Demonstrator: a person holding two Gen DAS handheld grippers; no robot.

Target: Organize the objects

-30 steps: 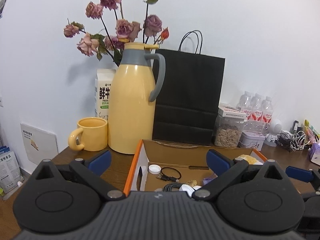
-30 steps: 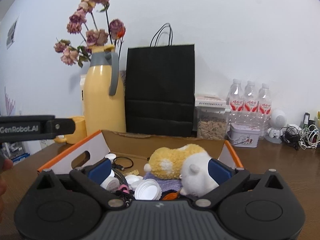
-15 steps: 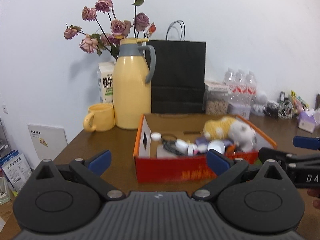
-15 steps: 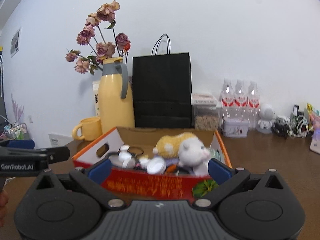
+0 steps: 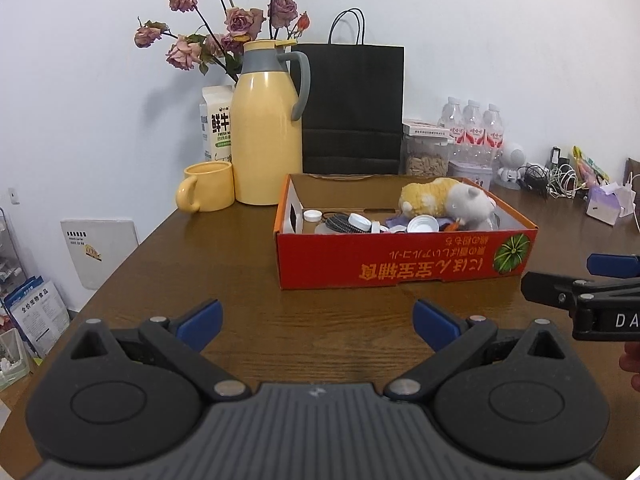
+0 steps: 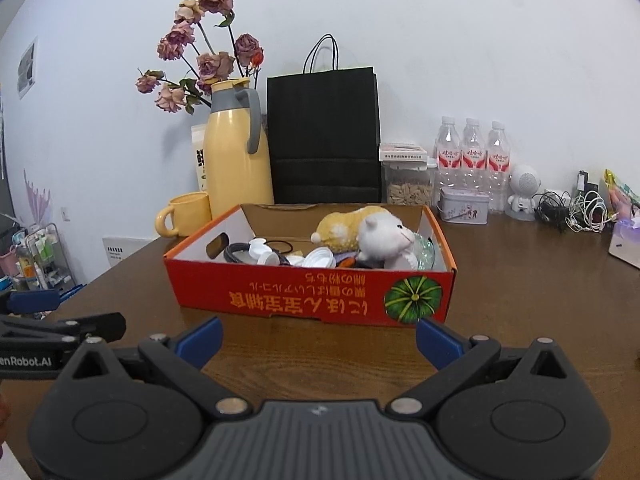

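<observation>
Both the left claw (image 5: 316,322) and right claw (image 6: 318,334) hover wide and empty before the red carton (image 5: 404,266), which holds the plush toy (image 5: 444,202) and bottle caps (image 5: 362,222); either gathering is finished, or sorting awaits.

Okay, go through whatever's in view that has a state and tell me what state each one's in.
left gripper: open, empty
right gripper: open, empty
red cardboard box: open-topped, holding clutter
plush toy: lying in box
yellow thermos jug: upright, lid shut
yellow mug: upright
black paper bag: standing
</observation>
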